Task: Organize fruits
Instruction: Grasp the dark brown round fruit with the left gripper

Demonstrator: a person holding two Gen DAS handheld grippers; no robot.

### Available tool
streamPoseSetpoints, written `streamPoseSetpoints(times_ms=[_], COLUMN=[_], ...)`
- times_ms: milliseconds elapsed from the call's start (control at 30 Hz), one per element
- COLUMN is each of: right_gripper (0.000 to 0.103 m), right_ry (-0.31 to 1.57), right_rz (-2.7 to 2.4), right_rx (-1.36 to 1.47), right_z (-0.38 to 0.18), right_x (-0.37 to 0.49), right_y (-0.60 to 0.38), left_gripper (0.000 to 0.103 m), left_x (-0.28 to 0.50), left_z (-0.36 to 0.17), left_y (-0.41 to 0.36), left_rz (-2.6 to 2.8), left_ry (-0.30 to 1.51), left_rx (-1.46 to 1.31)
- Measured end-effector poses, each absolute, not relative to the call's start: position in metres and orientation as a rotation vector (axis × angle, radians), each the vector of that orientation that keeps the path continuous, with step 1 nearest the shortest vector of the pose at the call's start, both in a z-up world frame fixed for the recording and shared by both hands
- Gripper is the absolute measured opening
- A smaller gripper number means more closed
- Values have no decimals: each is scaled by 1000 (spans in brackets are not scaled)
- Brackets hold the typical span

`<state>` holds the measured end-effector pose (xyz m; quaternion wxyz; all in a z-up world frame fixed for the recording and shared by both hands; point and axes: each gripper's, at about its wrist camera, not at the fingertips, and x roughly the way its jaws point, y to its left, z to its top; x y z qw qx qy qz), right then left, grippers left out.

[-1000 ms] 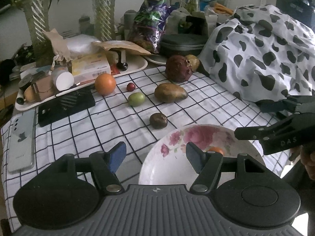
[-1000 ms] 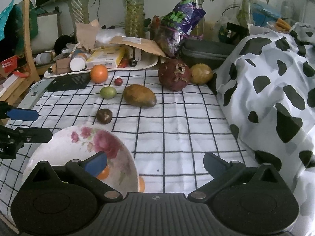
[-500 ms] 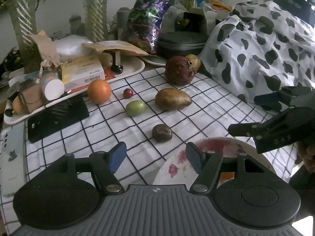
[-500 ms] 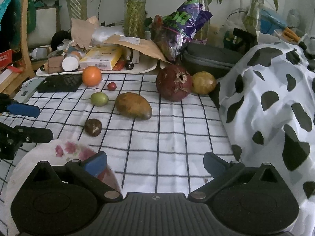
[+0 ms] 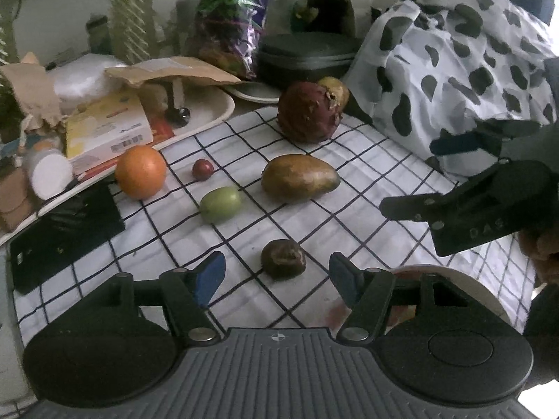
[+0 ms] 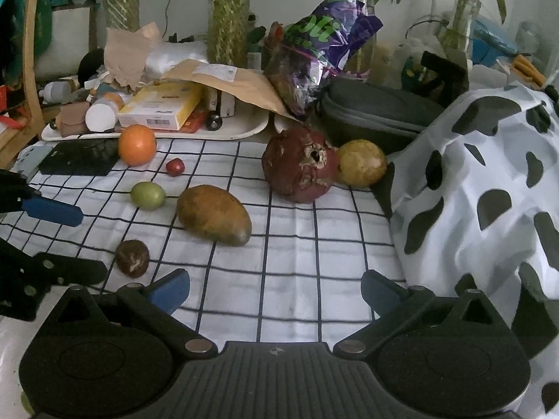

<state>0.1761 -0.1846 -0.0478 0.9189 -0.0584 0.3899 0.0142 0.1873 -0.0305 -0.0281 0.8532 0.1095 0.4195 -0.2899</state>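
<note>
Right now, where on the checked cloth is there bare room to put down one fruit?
The widest bare patch lies between the mango, the pomegranate and the spotted cloth, toward the right gripper. It is crowded around the orange, green fruit and small red fruit, and on the tray behind.

Open checked cloth point(image 6: 297, 279) ahead of the right tool point(image 6: 276, 291), nothing between its open jaws. The mango point(image 6: 213, 220) and pomegranate point(image 6: 300, 164) block farther on, the spotted fabric point(image 6: 489, 188) walls the right.
</note>
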Motion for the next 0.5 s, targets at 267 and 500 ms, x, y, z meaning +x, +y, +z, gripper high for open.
streamPoseSetpoints(times_ms=[267,500], right_gripper=[103,103], right_ry=[801,805], right_rz=[37,41], right_rx=[-140,-161], right_z=[-49,-52], right_x=[193,202], right_y=[-184,-183], left_gripper=[57,51], left_x=[205,215], left_z=[-47,-55], left_y=[-41,-46], left_rz=[-659,-682], left_ry=[942,952], left_rx=[269,279])
